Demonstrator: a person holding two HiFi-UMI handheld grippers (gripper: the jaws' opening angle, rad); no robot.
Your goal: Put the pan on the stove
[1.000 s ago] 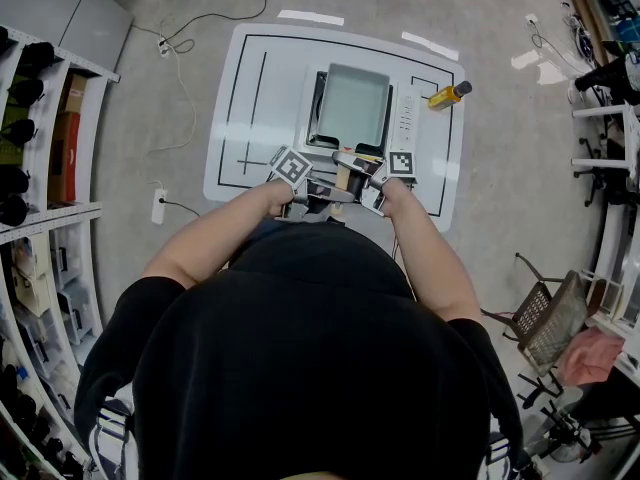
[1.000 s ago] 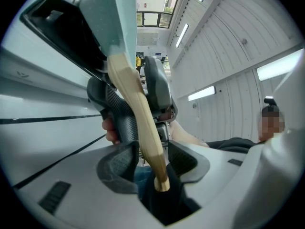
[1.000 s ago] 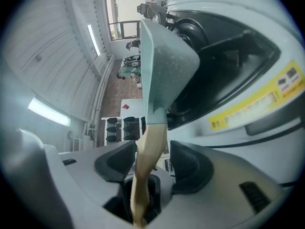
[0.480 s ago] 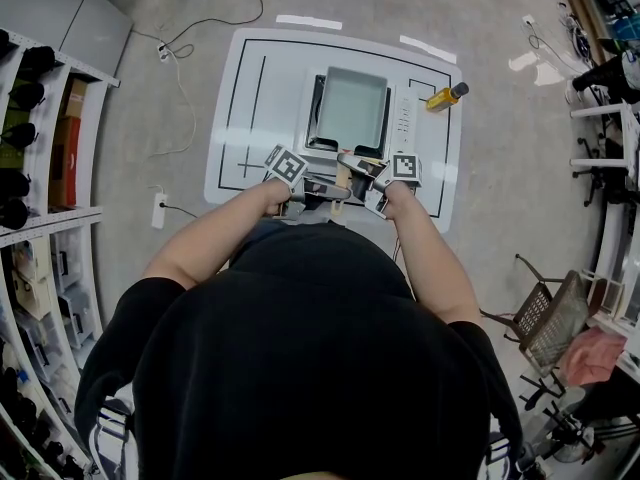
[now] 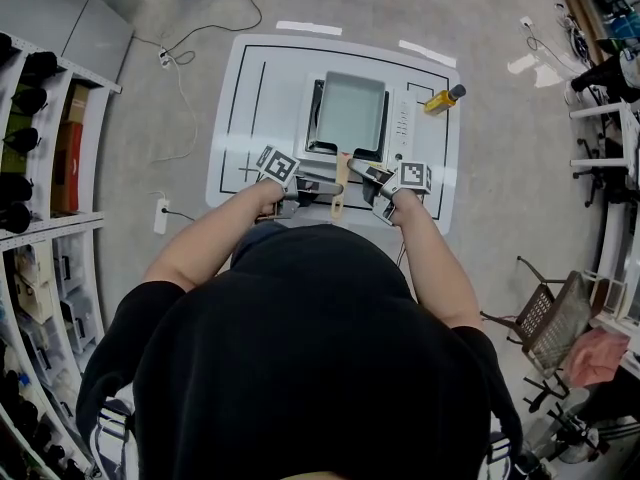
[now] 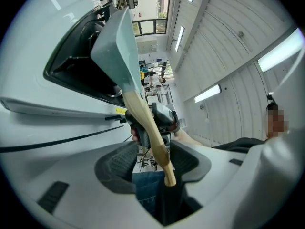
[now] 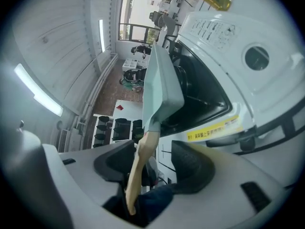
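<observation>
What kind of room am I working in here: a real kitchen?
Probably a lab or workshop mock-up, not a kitchen: the stove sits on a white table marked with black lines, cables trail over the bare floor, and storage shelves line the side.

A dark-capped yellow plastic bottle (image 5: 445, 98) lies upper right of centre. A white power strip (image 5: 160, 214) lies at left, a crumpled pink cloth (image 5: 590, 356) at lower right.

Probably a lab or workshop: line-marked white table (image 5: 240, 118), floor power strip (image 5: 160, 215), stocked storage shelves (image 5: 88, 138).
</observation>
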